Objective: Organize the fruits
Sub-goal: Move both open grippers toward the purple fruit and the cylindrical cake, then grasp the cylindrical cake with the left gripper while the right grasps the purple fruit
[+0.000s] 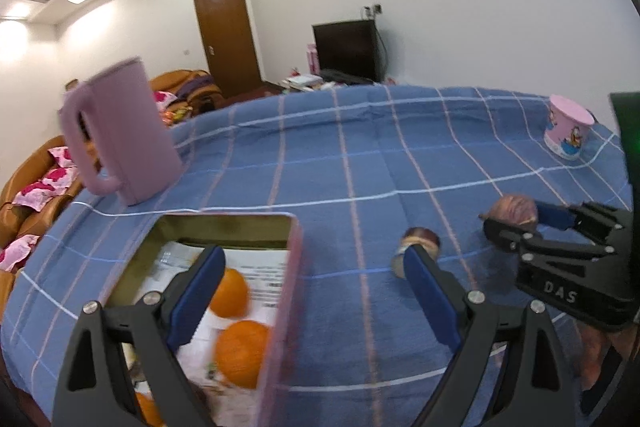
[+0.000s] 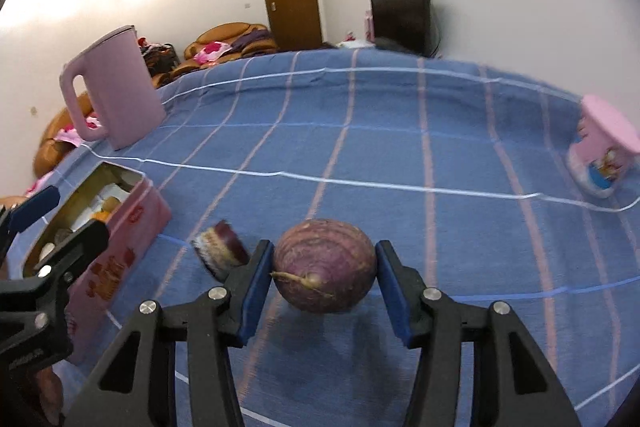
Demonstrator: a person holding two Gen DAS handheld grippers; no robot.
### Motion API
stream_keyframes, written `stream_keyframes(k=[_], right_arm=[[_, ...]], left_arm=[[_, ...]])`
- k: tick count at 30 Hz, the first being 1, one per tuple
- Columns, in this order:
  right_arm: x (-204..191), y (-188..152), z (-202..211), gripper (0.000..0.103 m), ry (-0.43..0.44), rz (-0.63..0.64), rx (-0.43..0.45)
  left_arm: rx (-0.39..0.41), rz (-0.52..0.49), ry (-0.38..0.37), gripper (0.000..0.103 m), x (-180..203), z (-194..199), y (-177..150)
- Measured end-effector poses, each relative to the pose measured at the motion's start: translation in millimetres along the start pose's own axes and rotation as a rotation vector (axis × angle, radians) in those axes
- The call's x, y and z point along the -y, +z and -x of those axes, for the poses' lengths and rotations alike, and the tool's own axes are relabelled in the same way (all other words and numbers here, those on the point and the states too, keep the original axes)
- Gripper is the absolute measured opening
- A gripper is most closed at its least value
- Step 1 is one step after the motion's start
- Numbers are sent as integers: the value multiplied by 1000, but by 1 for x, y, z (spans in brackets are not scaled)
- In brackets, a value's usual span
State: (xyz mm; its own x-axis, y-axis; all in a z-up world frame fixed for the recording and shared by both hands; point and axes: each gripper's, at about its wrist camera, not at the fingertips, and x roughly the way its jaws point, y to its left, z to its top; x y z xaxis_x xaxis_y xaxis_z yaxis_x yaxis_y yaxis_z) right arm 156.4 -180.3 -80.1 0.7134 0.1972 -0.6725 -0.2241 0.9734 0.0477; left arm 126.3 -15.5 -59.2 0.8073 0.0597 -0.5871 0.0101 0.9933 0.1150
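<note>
A round purple fruit (image 2: 324, 267) sits between the blue pads of my right gripper (image 2: 324, 255); both pads touch its sides, close to the blue checked cloth. In the left wrist view that fruit (image 1: 514, 209) shows at the right, in the right gripper (image 1: 512, 219). My left gripper (image 1: 314, 255) is open wide and holds nothing. It straddles the right wall of a pink tin (image 1: 294, 267) that holds oranges (image 1: 242, 351) on printed paper. A cut purple half fruit (image 1: 424, 235) lies on the cloth at its right fingertip.
A pink kettle (image 1: 124, 135) stands at the table's far left behind the tin. A pink cartoon cup (image 1: 568, 131) stands at the far right. The blue checked cloth (image 2: 360, 131) covers the table. Sofas, a door and a dark screen lie beyond the far edge.
</note>
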Motion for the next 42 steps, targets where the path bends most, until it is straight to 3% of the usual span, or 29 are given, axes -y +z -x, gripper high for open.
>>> stream_keyframes(k=[4,8,12,15,24,26,28,31,42], right_arm=[[16,-2,7,53,-52,3,17],[30,-2,11,53,-48,-24,29],[32,-2,15,53,-54,-37,50],[35,-2,16,53,-56,-51,54],[32,0,11,53,-63,-35,35],[30,0,11,53,-69,-26,37],[27,0,11,53,-72,-17,38],[25,0,10,53,-68,-5,32],[27,-2,15,53,-18,-5,58]], left_arm=[[-37,-27,-40,93,18,-13,5],[-61,-62,-67,91,35,-24,9],[-96,-81,-75,84,48,-39,10],[-134,-77,-91,71,49,-51,10],[-186,-70,-155,64,57,-64,8],[-197,-67,-170,54,58,-68,7],[-235,-38,-212,36,54,-75,6],[-245,-11,-238,36,49,-78,6],[-185,-14,-227,36,47,-66,5]])
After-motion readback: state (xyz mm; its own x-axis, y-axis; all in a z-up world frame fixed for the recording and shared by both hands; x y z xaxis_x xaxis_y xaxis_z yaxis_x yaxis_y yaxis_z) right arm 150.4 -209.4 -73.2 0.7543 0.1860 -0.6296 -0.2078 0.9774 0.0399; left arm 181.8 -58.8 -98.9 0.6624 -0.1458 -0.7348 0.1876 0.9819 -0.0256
